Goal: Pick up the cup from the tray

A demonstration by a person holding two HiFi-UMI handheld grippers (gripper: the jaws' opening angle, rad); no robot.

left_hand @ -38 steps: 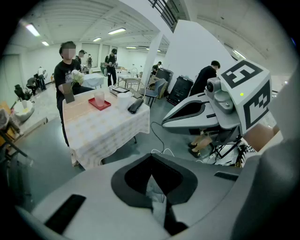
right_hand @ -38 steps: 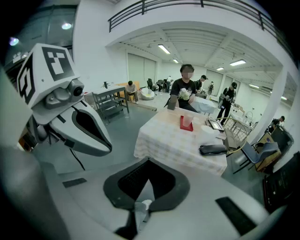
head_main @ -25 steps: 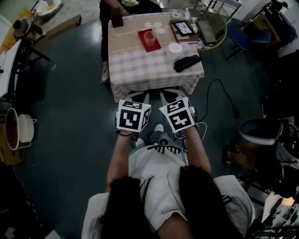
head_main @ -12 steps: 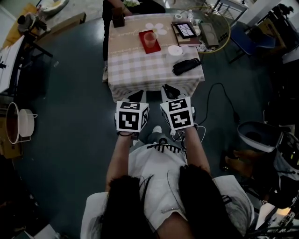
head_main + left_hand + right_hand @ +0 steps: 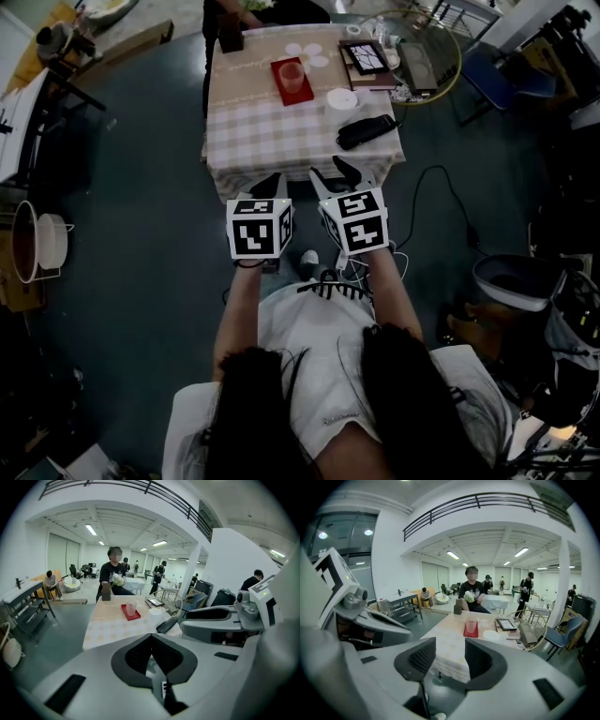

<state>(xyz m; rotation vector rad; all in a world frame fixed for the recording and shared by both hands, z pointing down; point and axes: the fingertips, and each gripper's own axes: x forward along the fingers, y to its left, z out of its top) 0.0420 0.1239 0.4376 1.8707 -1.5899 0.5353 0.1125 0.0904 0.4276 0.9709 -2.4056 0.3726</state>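
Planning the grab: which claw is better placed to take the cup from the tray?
Right, probably: the right claw, jaws opening and empty, has the cup nearly straight ahead; the left claw is shut.

A translucent pink plastic cup point(image 5: 293, 73) was seen upright on a flat red rectangular tray point(image 5: 298, 97), well ahead of the right gripper point(image 5: 333, 174), beyond its opening, empty jaws.

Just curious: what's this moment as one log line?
cup: on tray, untouched | left gripper: shut, empty | right gripper: fingers opening, empty
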